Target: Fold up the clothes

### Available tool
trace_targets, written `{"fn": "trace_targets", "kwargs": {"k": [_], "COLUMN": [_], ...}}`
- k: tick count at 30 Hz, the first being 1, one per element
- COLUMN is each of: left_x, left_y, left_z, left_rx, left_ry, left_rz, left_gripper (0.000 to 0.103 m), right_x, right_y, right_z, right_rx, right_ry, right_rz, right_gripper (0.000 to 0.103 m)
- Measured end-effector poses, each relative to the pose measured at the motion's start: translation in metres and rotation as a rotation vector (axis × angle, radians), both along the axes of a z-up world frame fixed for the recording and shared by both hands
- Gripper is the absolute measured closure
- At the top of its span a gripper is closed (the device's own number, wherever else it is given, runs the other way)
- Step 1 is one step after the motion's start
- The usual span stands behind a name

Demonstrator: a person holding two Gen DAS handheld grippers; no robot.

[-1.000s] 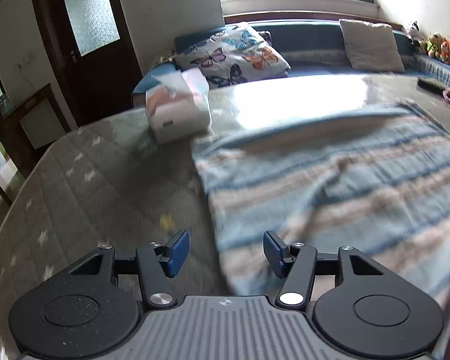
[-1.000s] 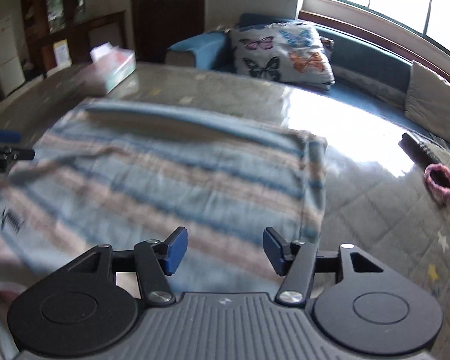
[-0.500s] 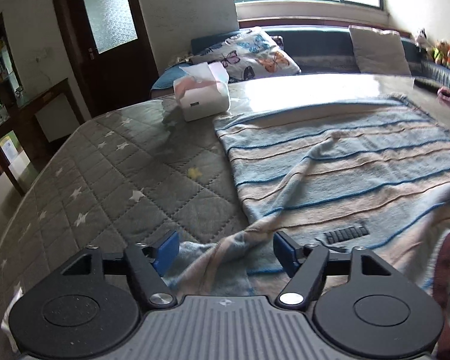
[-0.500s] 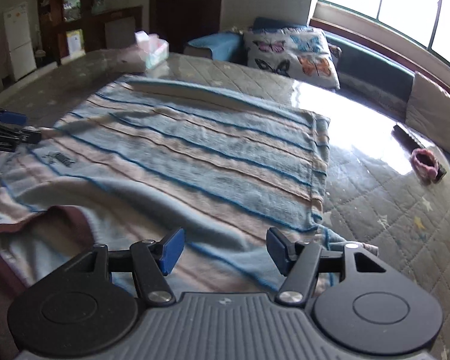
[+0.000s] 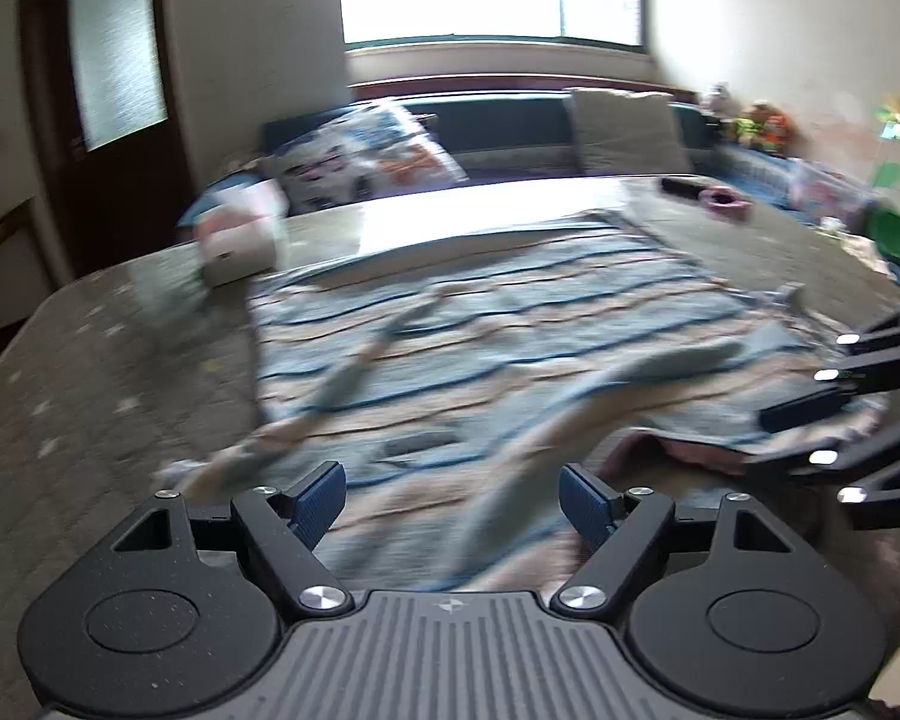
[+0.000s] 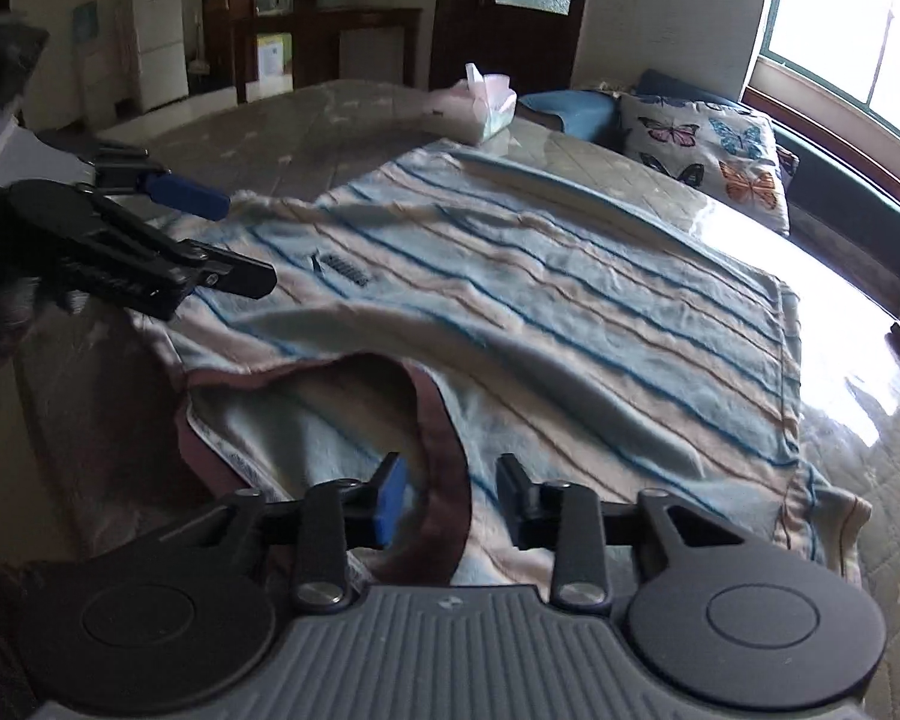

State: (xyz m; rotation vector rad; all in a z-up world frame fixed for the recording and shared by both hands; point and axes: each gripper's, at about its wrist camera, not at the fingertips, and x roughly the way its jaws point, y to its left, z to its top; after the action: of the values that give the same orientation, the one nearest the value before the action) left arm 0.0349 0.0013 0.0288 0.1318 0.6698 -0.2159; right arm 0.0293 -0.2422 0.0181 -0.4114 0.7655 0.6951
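Right wrist: right claw closing around striped garment's maroon collar — left claw opening, empty.

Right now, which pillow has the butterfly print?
The white pillow nearest the tissue box; the other pillow, further along the bench, is plain beige.

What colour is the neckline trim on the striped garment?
The neckline trim is a dusty mauve-brown, against the striped garment in light blue and beige; clearest in the right wrist view.

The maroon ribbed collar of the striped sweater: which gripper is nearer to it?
Right. The right gripper has the maroon ribbed collar between its closing jaws. The left gripper is off at the striped sweater's far side, jaws opening.
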Motion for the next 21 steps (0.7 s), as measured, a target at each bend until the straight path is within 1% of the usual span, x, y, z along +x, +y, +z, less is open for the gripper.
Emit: {"fn": "trace_targets", "kwargs": {"k": [1,3,5,6,7,8,10,11,12,13,14,15,17,18,19,21], "left_x": [-0.001,-0.001,0.001,0.002,0.004,0.006,0.009,0.009,0.009,0.010,0.009,0.008,0.005,0.003,0.002,0.001], "left_y": [-0.006,-0.019,-0.031,-0.036,-0.040,-0.043,-0.046,-0.048,-0.050,-0.051,-0.052,-0.053,-0.054,-0.054,-0.054,-0.054], "left_z": [-0.001,-0.006,-0.012,-0.016,-0.020,-0.023,-0.027,-0.029,-0.032,-0.033,-0.034,-0.034,-0.028,-0.025,-0.022,-0.017], "left_rx": [0.000,0.011,0.029,0.036,0.042,0.046,0.045,0.044,0.049,0.057,0.063,0.067,0.066,0.065,0.064,0.059], "left_ry": [-0.001,-0.005,-0.005,0.001,0.006,0.012,0.024,0.027,0.027,0.026,0.022,0.017,0.002,-0.008,-0.017,-0.028], "left_rz": [-0.024,-0.067,-0.107,-0.118,-0.128,-0.134,-0.148,-0.157,-0.163,-0.165,-0.170,-0.175,-0.182,-0.185,-0.188,-0.187], "left_gripper": [0.024,0.029,0.038,0.040,0.045,0.054,0.062,0.072,0.078,0.087,0.094,0.096,0.100,0.100,0.101,0.101], "right_x": [-0.001,-0.003,-0.007,-0.008,-0.009,-0.011,-0.014,-0.016,-0.017,-0.019,-0.019,-0.019,-0.020,-0.021,-0.021,-0.021], "right_y": [-0.001,-0.004,-0.007,-0.008,-0.010,-0.012,-0.015,-0.016,-0.018,-0.019,-0.020,-0.020,-0.018,-0.017,-0.015,-0.010], "right_z": [-0.001,-0.003,-0.004,-0.004,-0.004,-0.003,0.000,0.002,0.005,0.007,0.008,0.008,0.007,0.006,0.004,0.000], "right_rx": [-0.005,-0.004,-0.001,-0.002,-0.005,-0.005,0.005,0.009,0.012,0.016,0.021,0.024,0.024,0.022,0.018,0.008], "right_ry": [0.002,0.008,0.009,0.005,-0.005,-0.015,-0.022,-0.028,-0.034,-0.039,-0.038,-0.037,-0.040,-0.043,-0.044,-0.045], "right_rz": [-0.004,-0.008,-0.020,-0.026,-0.037,-0.046,-0.051,-0.050,-0.049,-0.048,-0.045,-0.041,-0.036,-0.034,-0.031,-0.021], "right_gripper": [0.076,0.080,0.094,0.097,0.099,0.101,0.102,0.102,0.102,0.102,0.100,0.099,0.084,0.080,0.078,0.077]}}
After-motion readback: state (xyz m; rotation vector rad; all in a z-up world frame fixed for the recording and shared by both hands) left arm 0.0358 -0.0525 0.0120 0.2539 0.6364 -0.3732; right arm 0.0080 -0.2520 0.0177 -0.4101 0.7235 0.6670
